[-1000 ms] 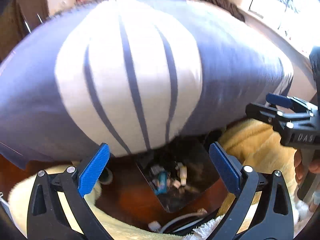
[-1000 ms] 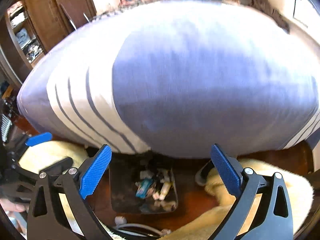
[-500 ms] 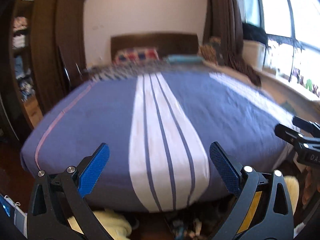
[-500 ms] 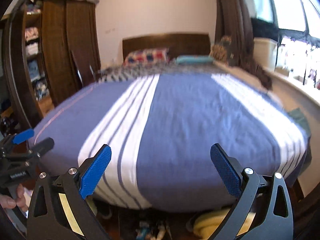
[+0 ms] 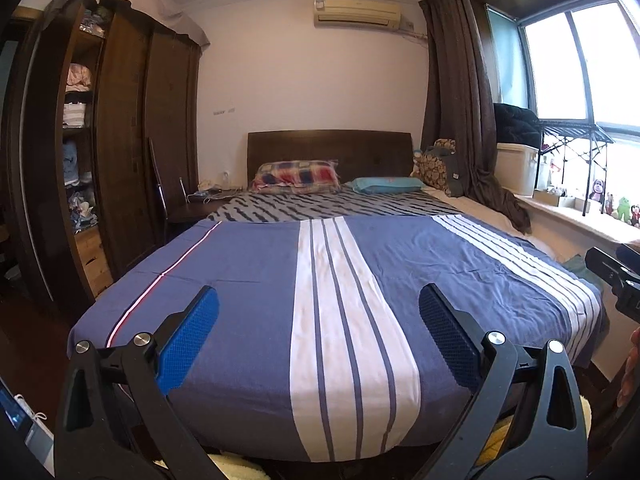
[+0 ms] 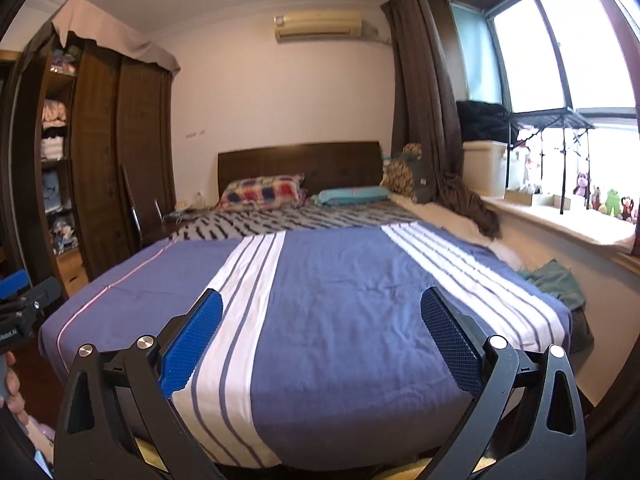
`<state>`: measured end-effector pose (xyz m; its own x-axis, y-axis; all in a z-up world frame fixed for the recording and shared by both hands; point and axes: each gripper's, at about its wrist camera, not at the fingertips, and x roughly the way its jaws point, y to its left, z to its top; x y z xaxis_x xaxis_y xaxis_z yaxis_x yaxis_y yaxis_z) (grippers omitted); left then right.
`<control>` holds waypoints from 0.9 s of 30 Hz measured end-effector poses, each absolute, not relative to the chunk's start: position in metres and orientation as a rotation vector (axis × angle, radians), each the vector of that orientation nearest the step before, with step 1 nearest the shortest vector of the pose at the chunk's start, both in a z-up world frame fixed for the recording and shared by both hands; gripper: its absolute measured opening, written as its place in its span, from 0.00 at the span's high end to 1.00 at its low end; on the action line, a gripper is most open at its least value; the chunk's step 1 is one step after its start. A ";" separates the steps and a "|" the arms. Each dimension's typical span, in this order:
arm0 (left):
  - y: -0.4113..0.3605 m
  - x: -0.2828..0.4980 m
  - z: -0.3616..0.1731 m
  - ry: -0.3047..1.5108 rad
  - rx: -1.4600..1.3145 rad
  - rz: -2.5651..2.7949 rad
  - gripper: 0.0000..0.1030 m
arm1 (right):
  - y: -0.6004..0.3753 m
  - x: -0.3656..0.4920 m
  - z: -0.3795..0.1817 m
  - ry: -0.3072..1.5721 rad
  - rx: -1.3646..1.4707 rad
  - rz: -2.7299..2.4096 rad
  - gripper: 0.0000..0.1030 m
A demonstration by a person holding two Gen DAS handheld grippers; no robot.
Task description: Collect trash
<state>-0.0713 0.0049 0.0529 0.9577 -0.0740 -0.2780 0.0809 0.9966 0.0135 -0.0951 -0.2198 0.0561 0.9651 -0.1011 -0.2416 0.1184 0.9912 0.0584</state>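
No trash and no bin show in either view now; both are hidden below the foot of the bed. My left gripper (image 5: 318,336) is open and empty, raised level with the blue striped bedspread (image 5: 256,280). My right gripper (image 6: 320,338) is open and empty at the same height over the bedspread (image 6: 344,292). The right gripper also shows at the right edge of the left wrist view (image 5: 616,276). The left gripper shows at the left edge of the right wrist view (image 6: 24,300).
A wooden wardrobe (image 5: 120,140) stands left of the bed. A patterned pillow (image 5: 298,176) and a teal pillow (image 5: 386,184) lie by the headboard. A window sill (image 6: 560,220) with toys runs along the right. A green cloth (image 6: 556,280) lies beside the bed.
Both grippers have tilted up from the floor. The black bin with trash and the yellow rug have dropped out of view; the whole bed and room now show.
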 end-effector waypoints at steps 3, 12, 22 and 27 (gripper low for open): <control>0.008 -0.075 0.053 0.276 0.020 -0.083 0.08 | -0.217 -0.098 0.058 0.229 0.063 -0.102 0.03; 0.011 -0.078 0.050 0.277 0.013 -0.092 0.08 | -0.210 -0.097 0.055 0.244 0.058 -0.085 0.03; 0.013 -0.080 0.050 0.274 0.008 -0.102 0.08 | -0.210 -0.098 0.053 0.252 0.068 -0.074 0.03; 0.013 -0.081 0.051 0.269 0.010 -0.107 0.08 | -0.210 -0.097 0.053 0.251 0.071 -0.077 0.03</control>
<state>-0.0810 0.0125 0.0510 0.9583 -0.1042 -0.2662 0.1068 0.9943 -0.0046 -0.0972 -0.2099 0.0532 0.9658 -0.0670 -0.2505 0.0848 0.9945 0.0608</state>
